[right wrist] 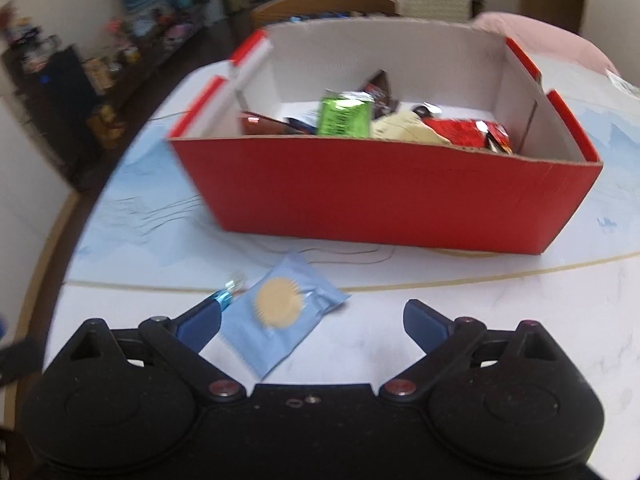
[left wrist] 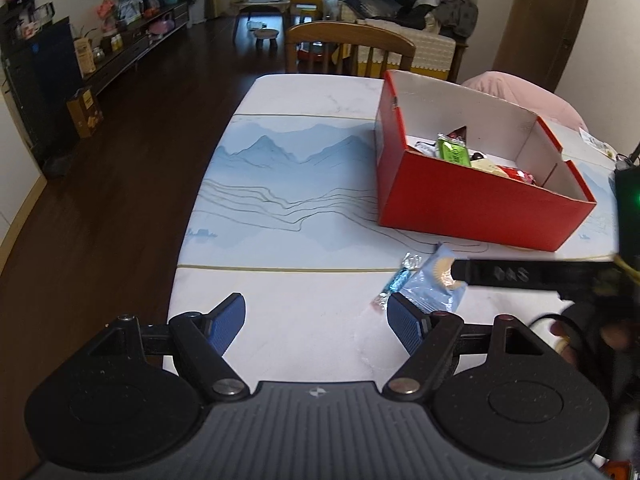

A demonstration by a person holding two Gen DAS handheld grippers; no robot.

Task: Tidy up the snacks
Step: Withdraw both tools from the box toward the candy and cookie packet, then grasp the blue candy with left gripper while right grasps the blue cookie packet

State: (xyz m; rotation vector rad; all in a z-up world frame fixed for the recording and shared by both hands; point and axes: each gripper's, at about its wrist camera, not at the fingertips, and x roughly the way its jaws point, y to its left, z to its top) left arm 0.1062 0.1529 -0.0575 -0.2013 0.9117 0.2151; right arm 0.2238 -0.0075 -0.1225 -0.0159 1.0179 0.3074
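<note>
A red cardboard box with a white inside stands on the table and holds several snack packets, among them a green one. It also shows in the right wrist view. A light blue biscuit packet and a small blue-wrapped candy lie on the table in front of the box. My right gripper is open above the table, with the blue packet between its fingers toward the left one. My left gripper is open and empty; the blue packet and the candy lie just beyond its right finger.
A table mat with a blue mountain print covers the middle of the white table. A wooden chair stands at the far end. A pink cushion sits behind the box. The dark wooden floor lies to the left.
</note>
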